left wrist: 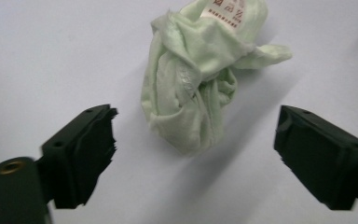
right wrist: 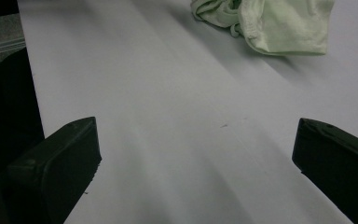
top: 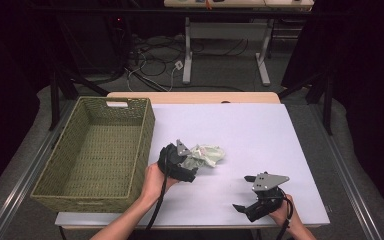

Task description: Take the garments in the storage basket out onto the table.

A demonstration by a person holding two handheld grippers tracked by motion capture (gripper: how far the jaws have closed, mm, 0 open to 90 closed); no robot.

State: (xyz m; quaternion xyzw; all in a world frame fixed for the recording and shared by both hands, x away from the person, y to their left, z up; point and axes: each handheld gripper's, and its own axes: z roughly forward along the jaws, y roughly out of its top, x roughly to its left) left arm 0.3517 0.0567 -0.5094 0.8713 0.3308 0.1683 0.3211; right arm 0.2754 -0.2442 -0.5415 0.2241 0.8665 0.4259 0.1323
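A crumpled pale green cloth (top: 207,155) lies on the white tabletop (top: 250,125) near its middle. My left gripper (top: 192,166) sits just left of it, held in a hand, pointing at the cloth. In the left gripper view the cloth (left wrist: 191,88), with a small printed label on top, lies ahead of and partly between the wide-apart black jaws of the left gripper (left wrist: 196,128); neither pad touches it. My right gripper (top: 243,192) rests near the front right edge, open and holding nothing. The right gripper view has the cloth (right wrist: 279,23) far ahead of the right gripper (right wrist: 196,144).
A deep woven green basket (top: 145,135) stands along the table's left side, with nothing inside. Desk legs and cables (top: 190,55) lie on the floor beyond the far edge. Bare white tabletop spreads to the right of the cloth.
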